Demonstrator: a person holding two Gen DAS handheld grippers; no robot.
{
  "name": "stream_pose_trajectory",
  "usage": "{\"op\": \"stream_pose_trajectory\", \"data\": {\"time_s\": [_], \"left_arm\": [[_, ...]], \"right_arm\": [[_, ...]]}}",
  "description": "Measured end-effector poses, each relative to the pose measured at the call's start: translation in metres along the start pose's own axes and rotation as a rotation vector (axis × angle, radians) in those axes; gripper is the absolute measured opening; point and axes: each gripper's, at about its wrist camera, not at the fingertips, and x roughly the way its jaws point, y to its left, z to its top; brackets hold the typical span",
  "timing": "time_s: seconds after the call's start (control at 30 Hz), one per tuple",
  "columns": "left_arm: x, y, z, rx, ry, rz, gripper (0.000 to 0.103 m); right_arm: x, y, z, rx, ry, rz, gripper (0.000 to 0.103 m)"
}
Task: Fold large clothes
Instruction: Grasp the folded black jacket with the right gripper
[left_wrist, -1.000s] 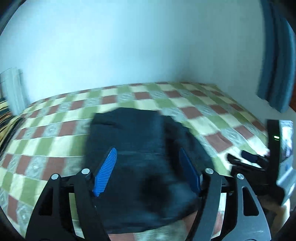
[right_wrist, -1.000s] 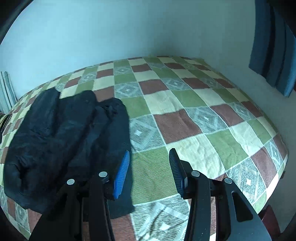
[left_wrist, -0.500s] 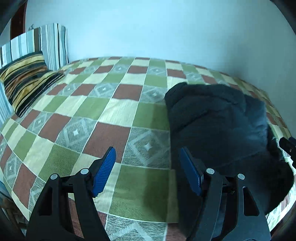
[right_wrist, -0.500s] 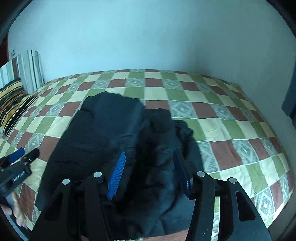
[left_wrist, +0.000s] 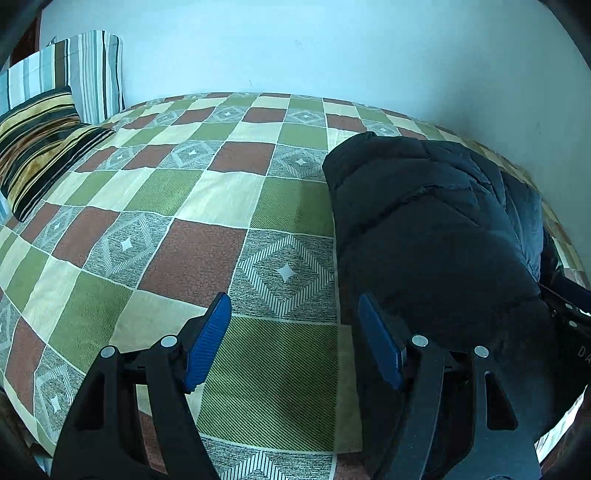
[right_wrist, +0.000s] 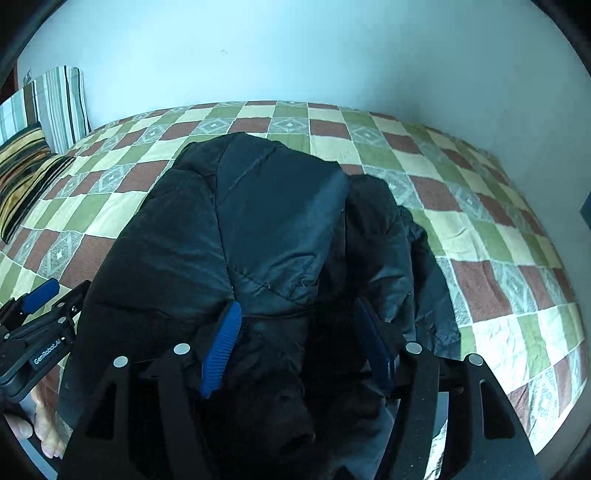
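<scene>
A dark padded jacket (right_wrist: 266, 229) lies bunched on the checked bedspread (right_wrist: 480, 229). My right gripper (right_wrist: 295, 321) hovers low over its near end. Its jaws are opening, with dark fabric lying between and under the blue pads (right_wrist: 223, 343), which do not press on it. In the left wrist view the jacket (left_wrist: 436, 236) fills the right side. My left gripper (left_wrist: 293, 306) stands open over bare bedspread (left_wrist: 184, 206) just left of the jacket, its right finger at the jacket's edge, nothing between the pads. The left gripper (right_wrist: 37, 295) also shows at the right wrist view's left edge.
Two striped pillows (left_wrist: 40, 144) (left_wrist: 88, 70) lean at the bed's head on the left, by a pale wall (left_wrist: 295, 48). A hand (right_wrist: 40, 424) shows at the lower left of the right wrist view. The right gripper's tip (left_wrist: 569, 306) shows beyond the jacket.
The left gripper swung off the jacket to the bedspread on its left and sank. The right gripper swung from bare bedspread to above the jacket, and its jaws widened.
</scene>
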Motion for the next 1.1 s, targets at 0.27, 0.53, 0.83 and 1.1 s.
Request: {"op": "stream_pose_trajectory", "data": {"time_s": [0.27,0.53,0.83,1.1], "left_arm": [[0.003,-0.001,-0.002,-0.004,0.006,0.005,0.071],[-0.007,-0.005,0.002,0.017,-0.017,0.012,0.071],[-0.007,-0.031,0.003,0.062,-0.027,-0.025,0.071],[0.000,-0.023,0.002,0.035,-0.012,-0.010,0.071]], "right_arm": [[0.006,0.010,-0.005,0.002,0.047,0.125,0.012],[-0.006,-0.006,-0.002,0.033,-0.021,0.101,0.000],[0.005,-0.047,-0.006,0.117,0.025,0.136,0.000],[-0.007,-0.029,0.006,0.075,-0.003,0.118,0.012]]}}
